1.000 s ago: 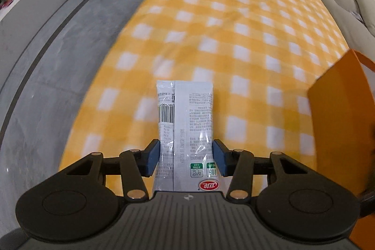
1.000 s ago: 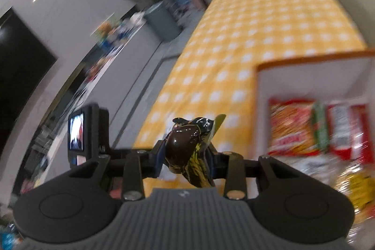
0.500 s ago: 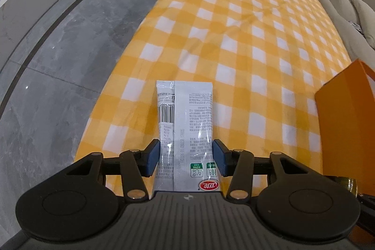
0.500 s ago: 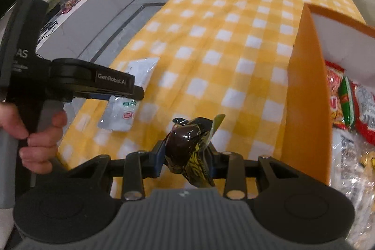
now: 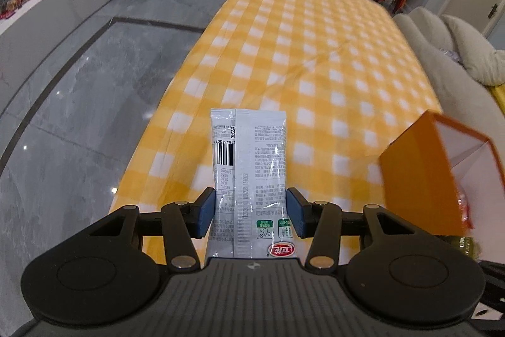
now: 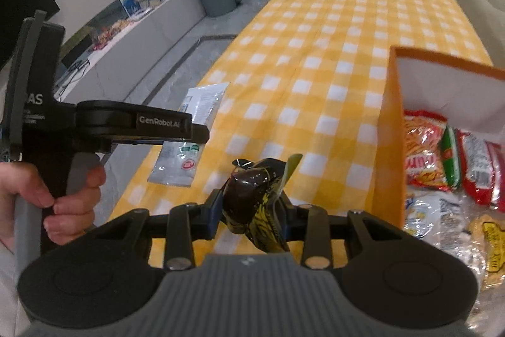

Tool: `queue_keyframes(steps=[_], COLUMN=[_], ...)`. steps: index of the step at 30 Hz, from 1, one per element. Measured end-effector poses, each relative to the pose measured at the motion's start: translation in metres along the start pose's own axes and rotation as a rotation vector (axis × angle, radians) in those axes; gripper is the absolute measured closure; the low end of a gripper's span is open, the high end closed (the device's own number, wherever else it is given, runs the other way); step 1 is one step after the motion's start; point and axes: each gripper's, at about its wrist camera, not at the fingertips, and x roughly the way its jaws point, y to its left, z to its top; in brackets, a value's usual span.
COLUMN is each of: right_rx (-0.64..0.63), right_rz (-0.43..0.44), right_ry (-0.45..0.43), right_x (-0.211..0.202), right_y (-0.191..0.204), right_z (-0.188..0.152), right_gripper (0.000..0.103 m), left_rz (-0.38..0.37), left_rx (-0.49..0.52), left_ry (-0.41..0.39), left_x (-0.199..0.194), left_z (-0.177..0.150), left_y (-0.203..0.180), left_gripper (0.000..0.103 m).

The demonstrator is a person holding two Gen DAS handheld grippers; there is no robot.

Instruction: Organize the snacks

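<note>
2 grippers over yellow-checked tablecloth, each clamped on 1 snack. Far left, right-wrist view: hand wrapped round grey handle of left gripper. Blue pads of left gripper pressed against both long edges of white packet, barcode and small print facing up, packet held above cloth near table's left edge. Further right: right gripper closed on dark wrapped snack, brown with yellow print, crumpled foil tip poking upward. Right again: orange box, white inside, standing on cloth just beside right gripper. Inside box: 1 orange-yellow bag, 1 green-and-red pack, red packs, clear-wrapped items lower down, too blurred to name.
</note>
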Motion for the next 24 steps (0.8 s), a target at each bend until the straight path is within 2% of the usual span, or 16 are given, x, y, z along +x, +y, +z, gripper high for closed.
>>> queue_keyframes(steps=[8,14,17,20,24], right_rx=[0.050,0.097,0.108,0.114,0.052], right_rz=[0.008,-0.013,-0.059,-0.109,-0.189], right_ry=[-0.080,-0.173,-0.199,-0.176,-0.082], right_x=[-0.050,-0.111,-0.144,-0.168,-0.178], right_y=[-0.015,-0.046,-0.071,-0.094,-0.113], right_z=[0.003,0.004,-0.002,-0.014,-0.027], right_gripper=[0.069,0.069,0.069,0.069,0.069], left_rz=[-0.054,-0.126,-0.171,-0.217,-0.265], left_rx=[0.034,0.086,0.105,0.107,0.120], left_ry=[-0.095,-0.123,-0.112,-0.095,-0.064], left_x=[-0.053,-0.080,-0.084,-0.080,-0.068], left_z=[0.005,0.001,-0.004,-0.011,-0.019], left_y=[-0.041,-0.083,-0.104,-0.122,-0.143], left_gripper=[0.048,0.048,0.048,0.048,0.048])
